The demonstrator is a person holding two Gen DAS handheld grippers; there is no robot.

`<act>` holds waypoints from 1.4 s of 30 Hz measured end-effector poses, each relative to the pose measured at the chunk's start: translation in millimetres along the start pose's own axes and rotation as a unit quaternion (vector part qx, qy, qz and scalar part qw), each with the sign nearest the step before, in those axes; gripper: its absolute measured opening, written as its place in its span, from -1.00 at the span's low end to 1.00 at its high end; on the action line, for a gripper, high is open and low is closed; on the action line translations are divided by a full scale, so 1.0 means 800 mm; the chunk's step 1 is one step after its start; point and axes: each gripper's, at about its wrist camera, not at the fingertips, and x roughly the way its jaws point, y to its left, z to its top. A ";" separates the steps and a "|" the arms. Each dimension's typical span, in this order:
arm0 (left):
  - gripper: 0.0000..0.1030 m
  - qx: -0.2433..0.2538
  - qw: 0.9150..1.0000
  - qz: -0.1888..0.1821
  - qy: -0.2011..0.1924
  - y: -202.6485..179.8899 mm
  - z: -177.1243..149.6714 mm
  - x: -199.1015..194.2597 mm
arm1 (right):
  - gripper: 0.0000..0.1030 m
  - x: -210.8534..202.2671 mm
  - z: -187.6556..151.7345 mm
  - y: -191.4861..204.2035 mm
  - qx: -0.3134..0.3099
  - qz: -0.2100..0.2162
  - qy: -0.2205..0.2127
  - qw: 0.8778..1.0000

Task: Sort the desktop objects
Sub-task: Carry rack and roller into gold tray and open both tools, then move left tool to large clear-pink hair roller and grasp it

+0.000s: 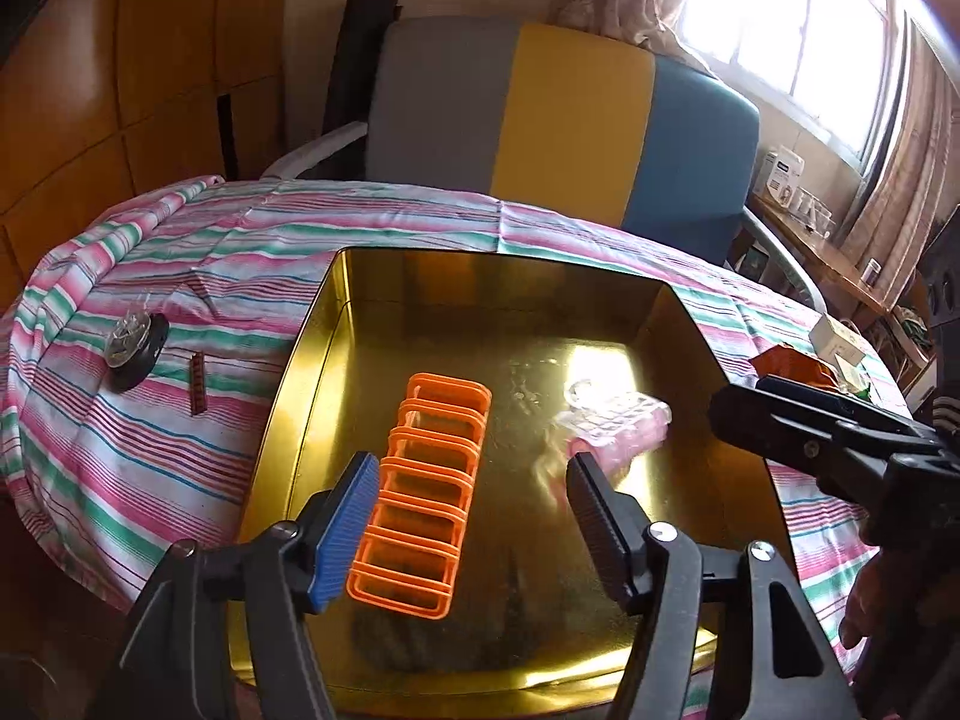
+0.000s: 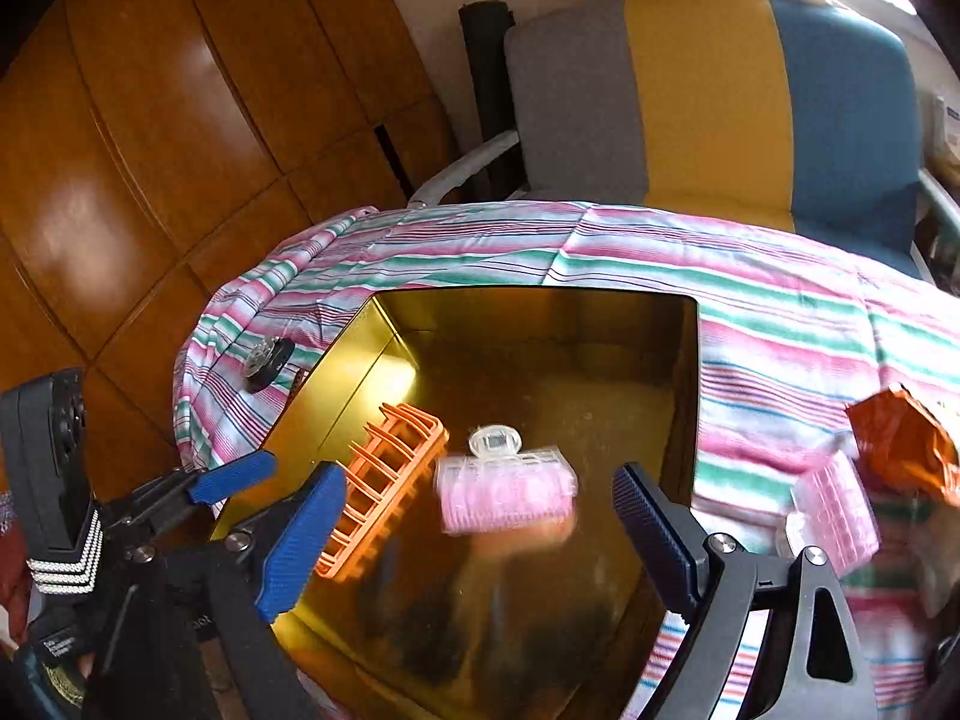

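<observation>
A gold metal tin (image 1: 360,276) (image 2: 684,360) sits open on the striped cloth. An orange slotted rack (image 1: 423,492) (image 2: 384,486) lies inside it at the left. A pink hair roller with a clear clip (image 1: 612,432) (image 2: 507,489) is blurred over the tin's middle, between my right gripper's fingers but touching neither. My left gripper (image 1: 471,531) is open above the rack's near end, holding nothing. My right gripper (image 2: 480,531) is open and empty; it shows in the left wrist view (image 1: 798,438) at the right.
A black round disc with a clear top (image 1: 135,348) (image 2: 267,363) and a small brown stick (image 1: 197,384) lie on the cloth left of the tin. An orange packet (image 2: 906,444), a second pink roller (image 2: 834,516) and a white box (image 1: 837,342) lie to the right. A chair (image 1: 570,114) stands behind the table.
</observation>
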 end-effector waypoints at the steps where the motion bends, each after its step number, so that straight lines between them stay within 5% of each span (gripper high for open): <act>1: 0.29 0.004 1.000 -0.004 -0.002 -0.005 -0.001 -0.005 | 0.86 -0.003 -0.003 -0.003 0.004 0.002 -0.002 1.000; 2: 0.30 0.006 1.000 -0.011 -0.002 -0.011 -0.003 -0.009 | 0.99 -0.007 -0.006 -0.005 0.008 0.003 -0.004 1.000; 9: 0.35 0.031 0.997 -0.070 0.000 -0.062 -0.019 -0.037 | 1.00 -0.058 -0.043 -0.038 0.030 0.016 -0.014 0.999; 16: 0.35 0.089 0.987 -0.129 0.019 -0.145 -0.044 -0.049 | 1.00 -0.128 -0.102 -0.122 0.101 -0.049 -0.024 0.993; 29: 0.35 0.189 0.955 -0.207 0.096 -0.261 -0.107 -0.036 | 1.00 -0.218 -0.205 -0.253 0.232 -0.125 -0.049 0.963; 36: 0.35 0.148 0.963 -0.204 0.099 -0.269 -0.057 -0.015 | 1.00 -0.214 -0.216 -0.268 0.230 -0.143 -0.052 0.961; 42: 0.35 0.133 0.973 -0.165 0.090 -0.288 0.000 0.025 | 1.00 -0.211 -0.220 -0.269 0.217 -0.146 -0.063 0.963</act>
